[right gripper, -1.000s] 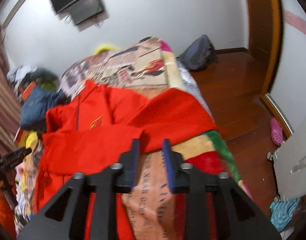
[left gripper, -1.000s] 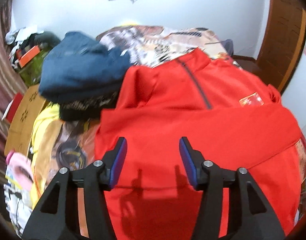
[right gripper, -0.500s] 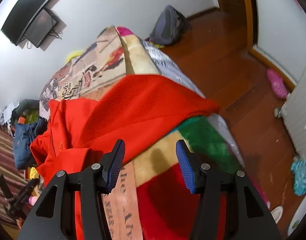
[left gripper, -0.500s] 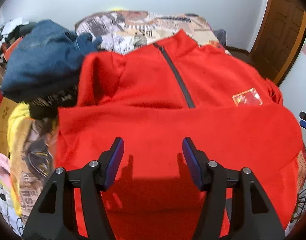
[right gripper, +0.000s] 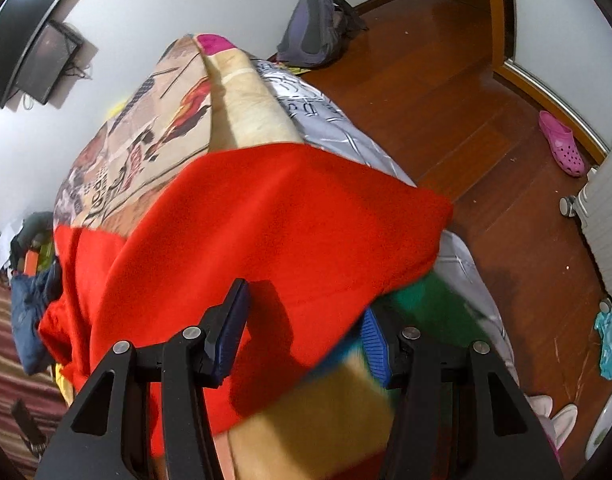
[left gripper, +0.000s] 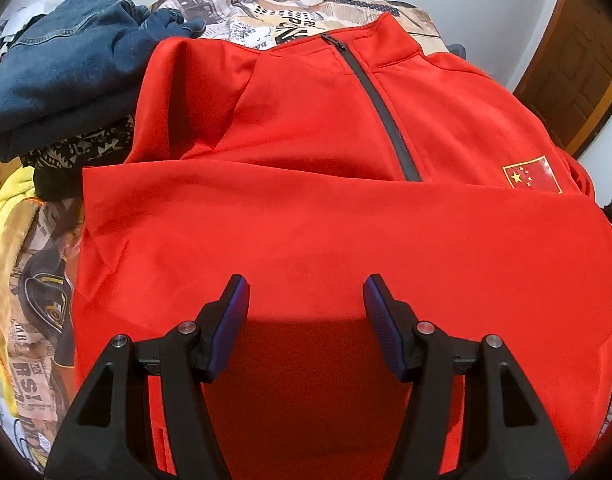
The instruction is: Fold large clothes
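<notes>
Printed bedspread (left gripper: 266, 12) bears red jacket (left gripper: 306, 208) beside piled denim (left gripper: 66, 60).

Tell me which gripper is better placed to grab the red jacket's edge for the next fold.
Right, probably. The right gripper is open with the red jacket's edge between its fingers. The left gripper is open over flat cloth, with no edge between them.

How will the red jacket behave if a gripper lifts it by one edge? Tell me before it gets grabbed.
The red jacket will probably flop and sag: it already drapes in soft folds over the bed. Its smooth fabric may slip from a shallow pinch. The sleeve reaching the bed's edge would likely trail and swing. Both the left gripper and right gripper are open.
</notes>
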